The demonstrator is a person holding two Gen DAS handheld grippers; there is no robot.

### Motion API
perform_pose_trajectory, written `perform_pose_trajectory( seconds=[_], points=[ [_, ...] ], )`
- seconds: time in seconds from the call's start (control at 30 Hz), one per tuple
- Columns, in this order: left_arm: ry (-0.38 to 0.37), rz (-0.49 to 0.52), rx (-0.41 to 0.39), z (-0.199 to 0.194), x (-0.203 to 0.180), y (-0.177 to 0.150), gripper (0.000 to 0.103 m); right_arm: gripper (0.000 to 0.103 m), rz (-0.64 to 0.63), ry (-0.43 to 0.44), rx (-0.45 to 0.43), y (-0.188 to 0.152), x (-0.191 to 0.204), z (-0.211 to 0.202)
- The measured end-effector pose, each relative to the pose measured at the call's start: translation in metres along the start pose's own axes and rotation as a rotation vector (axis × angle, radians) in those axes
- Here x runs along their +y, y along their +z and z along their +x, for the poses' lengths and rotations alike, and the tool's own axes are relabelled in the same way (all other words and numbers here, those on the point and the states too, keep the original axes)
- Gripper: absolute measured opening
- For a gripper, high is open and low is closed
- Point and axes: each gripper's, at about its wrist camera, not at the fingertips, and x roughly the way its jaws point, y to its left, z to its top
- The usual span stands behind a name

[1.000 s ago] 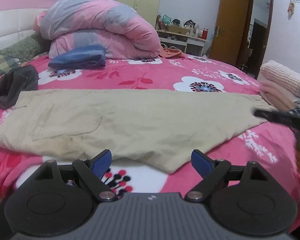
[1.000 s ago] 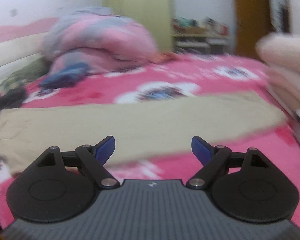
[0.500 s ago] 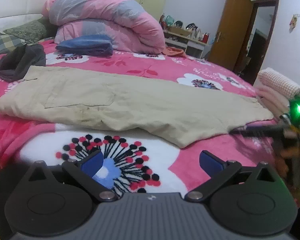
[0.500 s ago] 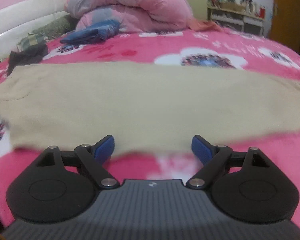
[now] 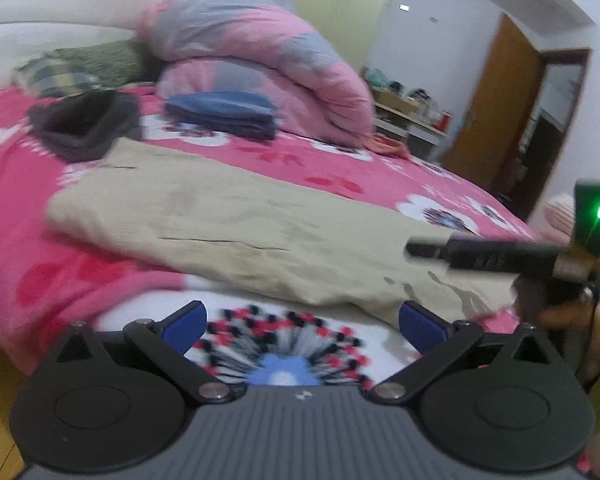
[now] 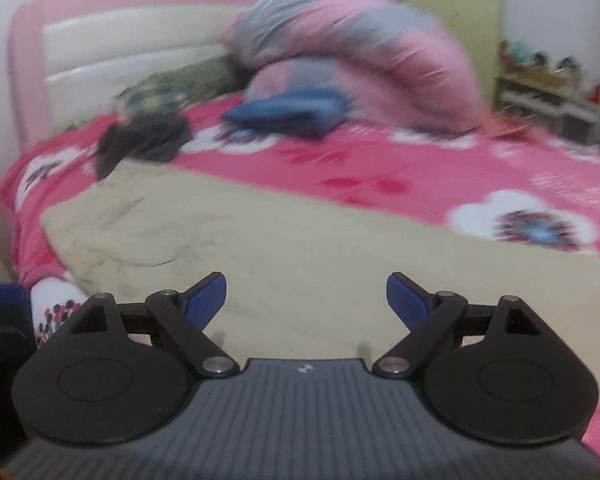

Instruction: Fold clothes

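Writing: we read no brand or label; the frames are blurred.
Trousers, count one: beige trousers lie flat across the pink flowered bed, near its front edge.
Other clothes, count two: a folded blue garment and a crumpled dark garment, both beyond the trousers.
Bedding: one rolled pink and grey duvet by the headboard.
Left tongs: blue pads wide apart, nothing between them, over the flower print just short of the trouser edge.
Right tongs: pads apart, empty, over the trousers.
Change: we see the right tongs now farther toward the waist end than half a second ago, when they sat at the trouser hem.
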Motion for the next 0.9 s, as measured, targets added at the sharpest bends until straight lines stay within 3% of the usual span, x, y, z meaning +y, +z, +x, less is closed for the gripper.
perform_pose_trajectory(
  seconds=[0.13, 0.2, 0.37, 0.47, 0.57, 0.67, 0.83, 0.9],
  points=[
    [0.064, -0.037, 0.018, 0.002, 0.019, 0.008, 0.103, 0.088, 0.009, 0.007, 0.08, -0.031, 0.015, 0.021],
    [0.062, -0.055, 0.026, 0.006, 0.026, 0.015, 0.103, 0.088, 0.064, 0.024, 0.061, -0.038, 0.01, 0.005],
    [0.012, -0.045, 0.05, 0.02, 0.021, 0.031, 0.103, 0.089, 0.104, -0.014, 0.131, -0.051, 0.002, -0.042],
    [-0.002, 0.002, 0.035, 0.031, 0.004, 0.039, 0.103, 0.093, 0.203, -0.059, 0.093, -0.063, -0.012, -0.074],
    [0.013, 0.044, 0.029, 0.045, -0.018, 0.046, 0.103, 0.102, 0.386, -0.109, 0.025, -0.071, -0.034, -0.1],
    [0.044, 0.081, 0.041, 0.064, -0.044, 0.049, 0.103, 0.102, 0.522, -0.182, -0.003, -0.08, -0.056, -0.117],
    [0.049, 0.074, 0.096, 0.094, -0.072, 0.048, 0.103, 0.102, 0.553, -0.432, 0.043, -0.087, -0.078, -0.126],
    [0.04, 0.063, 0.127, 0.106, -0.08, 0.044, 0.103, 0.102, 0.537, -0.489, 0.042, -0.091, -0.082, -0.131]
  ],
)
